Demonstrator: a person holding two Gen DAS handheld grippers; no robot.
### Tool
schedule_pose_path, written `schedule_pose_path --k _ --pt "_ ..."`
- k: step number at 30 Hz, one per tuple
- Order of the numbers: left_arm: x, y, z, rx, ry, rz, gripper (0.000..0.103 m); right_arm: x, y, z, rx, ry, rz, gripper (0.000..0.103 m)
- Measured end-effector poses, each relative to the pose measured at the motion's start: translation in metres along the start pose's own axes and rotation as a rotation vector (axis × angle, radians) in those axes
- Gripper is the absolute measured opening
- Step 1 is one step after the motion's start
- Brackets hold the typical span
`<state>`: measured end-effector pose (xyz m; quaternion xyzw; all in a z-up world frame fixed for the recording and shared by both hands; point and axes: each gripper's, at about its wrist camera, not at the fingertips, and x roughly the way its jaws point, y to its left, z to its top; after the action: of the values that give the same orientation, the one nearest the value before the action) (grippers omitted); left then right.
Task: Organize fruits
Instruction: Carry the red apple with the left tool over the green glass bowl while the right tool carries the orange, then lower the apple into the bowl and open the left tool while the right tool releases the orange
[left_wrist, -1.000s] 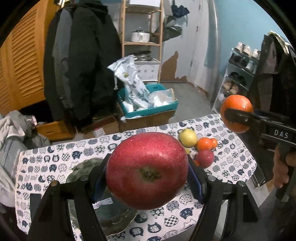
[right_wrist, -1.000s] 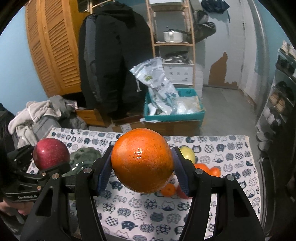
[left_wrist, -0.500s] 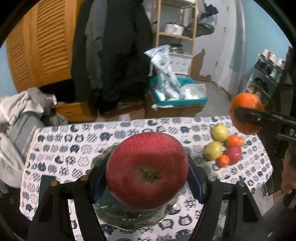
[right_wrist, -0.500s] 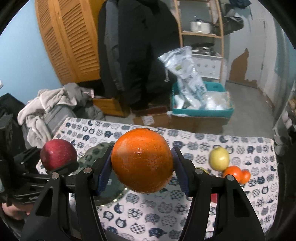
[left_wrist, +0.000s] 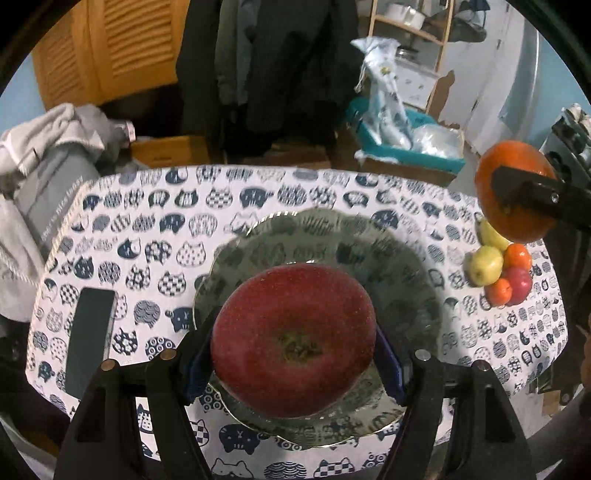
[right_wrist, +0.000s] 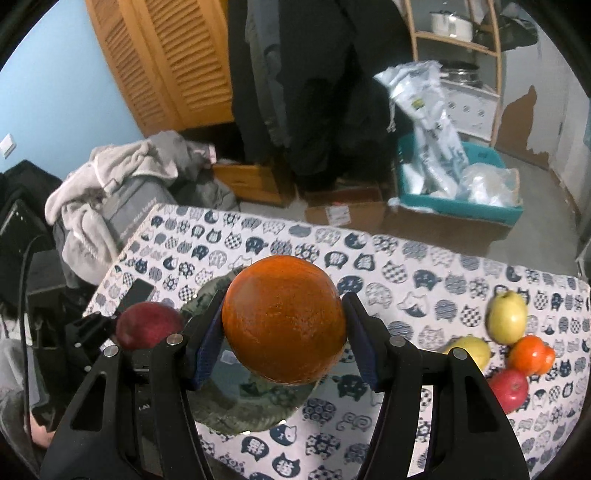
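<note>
Surface: desk (left_wrist: 229, 206) covered by a white cloth printed with dark cat faces.
Plate: dark scalloped plate (left_wrist: 402, 266) set at mid-desk.
Left gripper (left_wrist: 293, 354): pinched on a red apple (left_wrist: 293, 343), held above the plate.
Right gripper (right_wrist: 282, 332): pinched on an orange (right_wrist: 284, 319), held over the plate's right part.
Loose fruit: two yellow-green pears (right_wrist: 508, 317), small oranges (right_wrist: 530, 354) and a small red apple (right_wrist: 511, 386) clustered touching at the desk's right end, well apart from the plate.
Phone: dark phone (left_wrist: 90, 339) laid flat at the left end.
</note>
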<state>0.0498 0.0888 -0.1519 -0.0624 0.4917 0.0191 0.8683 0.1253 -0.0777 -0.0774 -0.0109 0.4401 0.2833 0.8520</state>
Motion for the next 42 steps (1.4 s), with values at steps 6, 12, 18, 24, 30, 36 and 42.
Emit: schedule_pose_path --k 6,12,18,24,30,36,42 --pt "0.028 0.013 -0.009 -0.027 0.073 0.008 0.076 0.022 0.010 -0.003 -0.019 0.046 0.005 0.061" --pt "0.055 0.019 -0.024 -0.053 0.168 -0.005 0.076 0.037 0.016 -0.009 -0.035 0.079 0.004 0.061" --pt "0.068 0.014 -0.030 -0.046 0.215 -0.004 0.076 0.049 0.019 -0.016 -0.046 0.106 -0.005 0.061" --pt "0.068 0.012 -0.030 -0.034 0.211 0.000 0.074 0.055 0.021 -0.021 -0.055 0.123 -0.008 0.061" --pt "0.064 0.012 -0.030 -0.039 0.209 -0.005 0.074 0.061 0.023 -0.025 -0.063 0.139 -0.012 0.062" --pt "0.053 0.016 -0.027 -0.056 0.183 0.004 0.074 0.078 0.026 -0.032 -0.080 0.181 -0.012 0.062" --pt "0.046 0.020 -0.027 -0.057 0.167 0.021 0.074 0.103 0.028 -0.044 -0.103 0.246 -0.022 0.062"
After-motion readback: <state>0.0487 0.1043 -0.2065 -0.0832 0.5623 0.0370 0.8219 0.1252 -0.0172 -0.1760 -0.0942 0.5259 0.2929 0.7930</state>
